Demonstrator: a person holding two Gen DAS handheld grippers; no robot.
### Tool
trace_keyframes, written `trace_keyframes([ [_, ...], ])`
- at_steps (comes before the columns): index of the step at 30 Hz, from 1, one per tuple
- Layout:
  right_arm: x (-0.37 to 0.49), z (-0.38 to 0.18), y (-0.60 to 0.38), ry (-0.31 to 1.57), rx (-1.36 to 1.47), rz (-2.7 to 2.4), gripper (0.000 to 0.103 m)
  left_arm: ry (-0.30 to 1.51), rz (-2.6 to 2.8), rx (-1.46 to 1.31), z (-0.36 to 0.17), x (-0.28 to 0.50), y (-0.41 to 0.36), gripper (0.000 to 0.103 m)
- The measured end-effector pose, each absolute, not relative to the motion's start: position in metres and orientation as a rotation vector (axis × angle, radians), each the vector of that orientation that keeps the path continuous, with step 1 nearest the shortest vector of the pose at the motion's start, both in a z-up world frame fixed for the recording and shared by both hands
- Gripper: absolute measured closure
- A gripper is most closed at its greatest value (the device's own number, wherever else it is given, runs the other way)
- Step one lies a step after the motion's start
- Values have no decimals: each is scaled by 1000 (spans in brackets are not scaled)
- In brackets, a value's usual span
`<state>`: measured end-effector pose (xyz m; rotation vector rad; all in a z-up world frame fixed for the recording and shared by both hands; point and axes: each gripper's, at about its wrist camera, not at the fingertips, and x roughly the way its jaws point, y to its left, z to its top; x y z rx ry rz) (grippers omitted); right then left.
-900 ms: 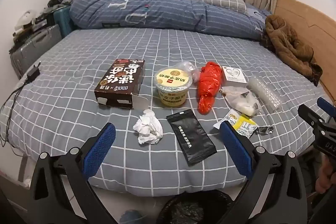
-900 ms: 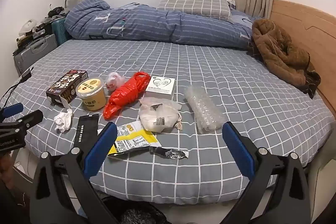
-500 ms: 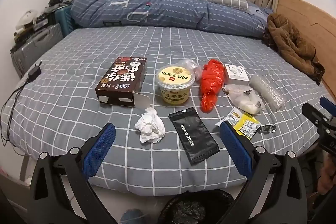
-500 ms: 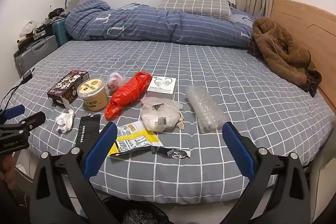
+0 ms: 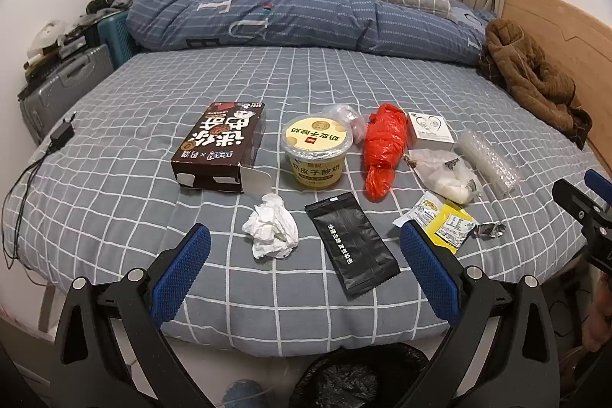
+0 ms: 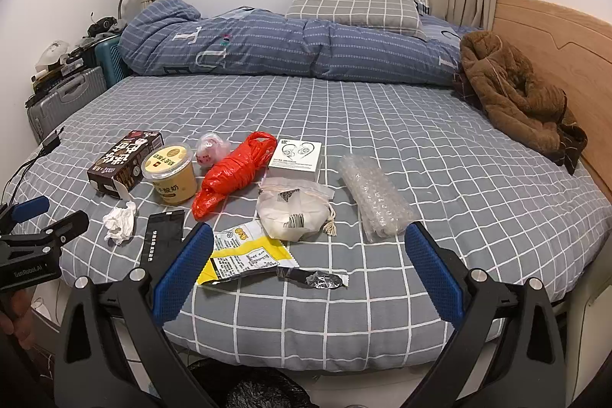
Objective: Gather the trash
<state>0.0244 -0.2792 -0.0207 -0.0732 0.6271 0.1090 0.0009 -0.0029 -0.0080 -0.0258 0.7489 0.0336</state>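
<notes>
Trash lies near the bed's front edge: a brown box (image 5: 222,148), a yellow cup (image 5: 316,150), a red bag (image 5: 382,148), a crumpled tissue (image 5: 272,232), a black packet (image 5: 352,249), a yellow wrapper (image 5: 443,224), a white pouch (image 5: 447,174), bubble wrap (image 5: 487,159) and a white box (image 5: 430,130). My left gripper (image 5: 306,266) is open and empty, above the tissue and the black packet. My right gripper (image 6: 306,266) is open and empty, above the yellow wrapper (image 6: 244,255) and a small foil scrap (image 6: 321,278).
A black trash bag (image 5: 344,377) sits on the floor below the bed edge. A folded blue duvet (image 5: 306,18) and a brown jacket (image 5: 531,79) lie at the back. Suitcases (image 5: 57,86) stand at the left. A charger cable (image 5: 23,178) trails over the left edge.
Both grippers have moved slightly forward toward the bed; the trash items sit a little higher in the left view. Nothing was grasped.
</notes>
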Motion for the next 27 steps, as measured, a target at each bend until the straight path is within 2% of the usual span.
trace_keyframes([
  [27,25,-19,-280,626,-73,109,7,742,27,-26,-5,-1,-6,6],
])
